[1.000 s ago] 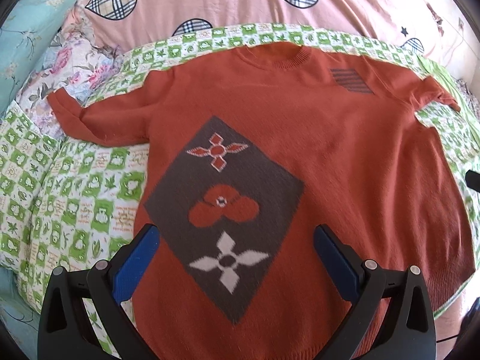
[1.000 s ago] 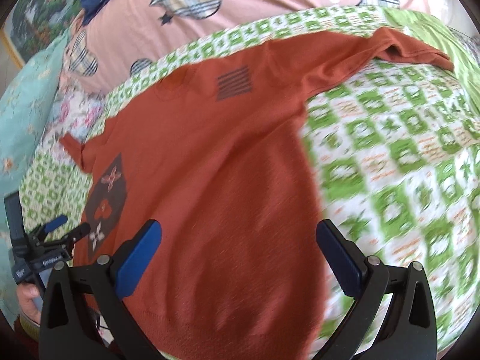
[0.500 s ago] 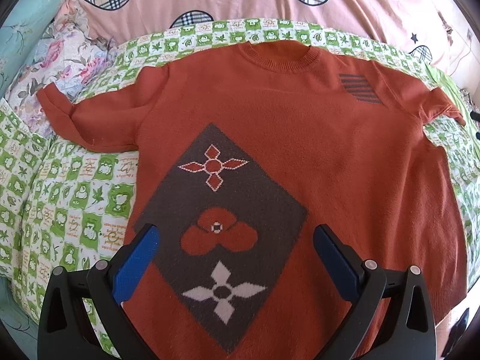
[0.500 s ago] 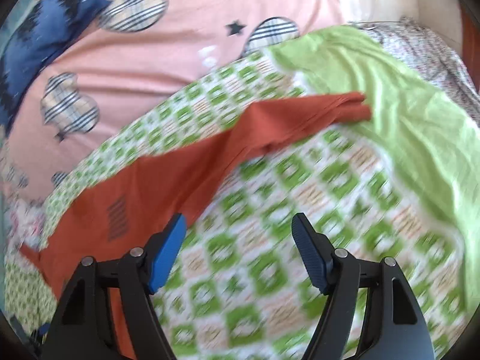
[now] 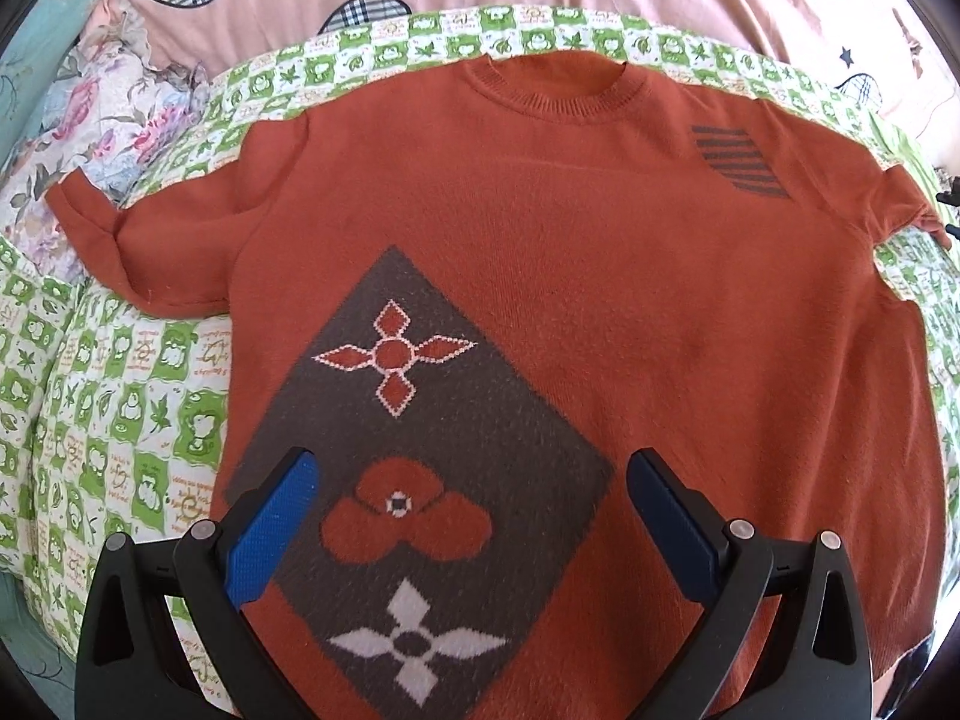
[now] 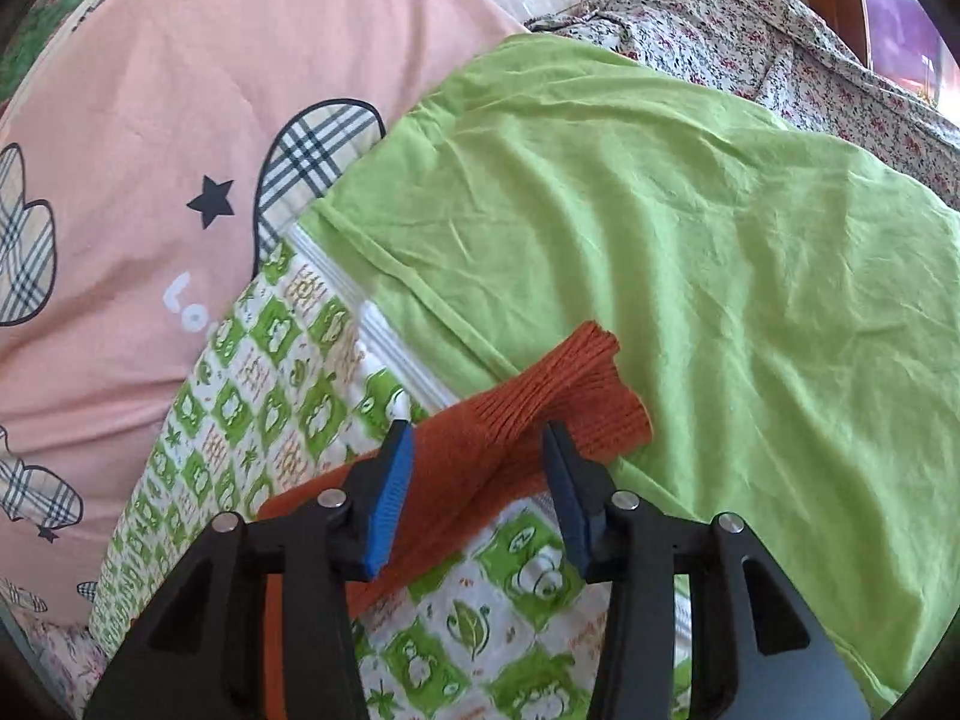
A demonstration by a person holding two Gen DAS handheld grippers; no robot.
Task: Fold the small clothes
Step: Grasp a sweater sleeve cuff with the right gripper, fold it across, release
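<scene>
Since a second ago the right gripper [image 6: 477, 456] has swung away from the sweater's body, which filled its view then, out to the end of one sleeve. Its jaws are closing, with the ribbed sleeve cuff [image 6: 576, 402] lying between the blue pads; I cannot tell whether the pads are pressing on the knit yet. That looks like the start of the first fold, the sleeve due to be carried in over the chest.

Across the other view, the orange sweater [image 5: 570, 252] lies flat and face up in the middle of the frame, collar toward the top, on the green-and-white checked quilt [image 5: 120, 420]. The left gripper [image 5: 474, 516] has drifted a little and hangs over the grey diamond pattern near the hem, jaws wide apart and holding nothing.

Around the cuff, a plain green sheet [image 6: 660, 228] fills the right of the right wrist view and a pink duvet [image 6: 150, 150] the upper left. The cuff rests on the green sheet's edge, so a low pinch could take up that cloth too.
</scene>
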